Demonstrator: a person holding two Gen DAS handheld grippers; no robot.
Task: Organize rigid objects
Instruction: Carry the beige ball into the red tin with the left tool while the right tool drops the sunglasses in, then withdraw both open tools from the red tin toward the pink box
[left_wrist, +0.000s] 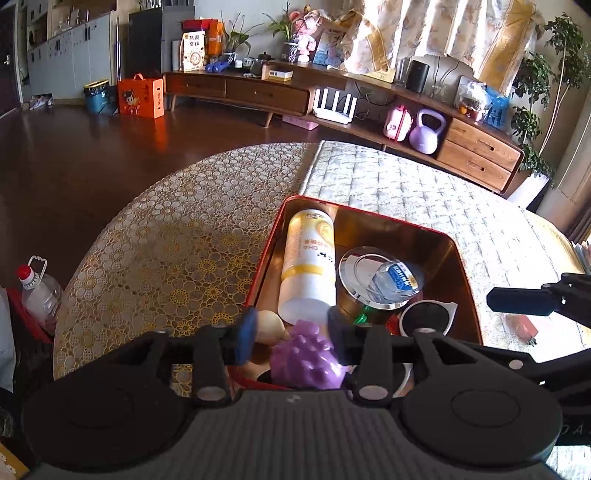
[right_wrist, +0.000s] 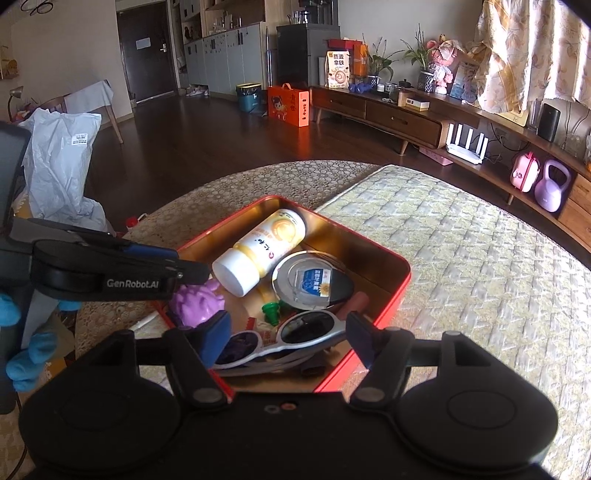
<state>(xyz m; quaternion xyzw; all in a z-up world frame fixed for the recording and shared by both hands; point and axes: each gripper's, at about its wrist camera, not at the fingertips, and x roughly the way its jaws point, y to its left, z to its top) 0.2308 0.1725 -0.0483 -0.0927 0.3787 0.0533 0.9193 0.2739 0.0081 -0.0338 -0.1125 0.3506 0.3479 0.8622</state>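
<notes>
Patterned table (left_wrist: 155, 236); knobbly purple toy (left_wrist: 306, 363)

We see the tin (right_wrist: 384, 295) on the table (right_wrist: 480, 266), ahead of both claws. In it, the bottle (right_wrist: 262, 247) lies farthest, the can (right_wrist: 310, 280) to its right, the sunglasses (right_wrist: 295, 332) nearest the right claw (right_wrist: 288, 338), the grape toy (left_wrist: 306, 354) between the left claw's (left_wrist: 291, 332) fingers.

Beyond the desk's far edge, a long wooden sideboard (right_wrist: 402, 110) stands along the wall. A purple kettlebell (left_wrist: 427, 131) and a pink case (left_wrist: 397, 123) sit in its open shelf. An orange gift box (right_wrist: 288, 105) rests on the dark floor (right_wrist: 192, 147). Patterned curtains (left_wrist: 443, 33) hang above.
</notes>
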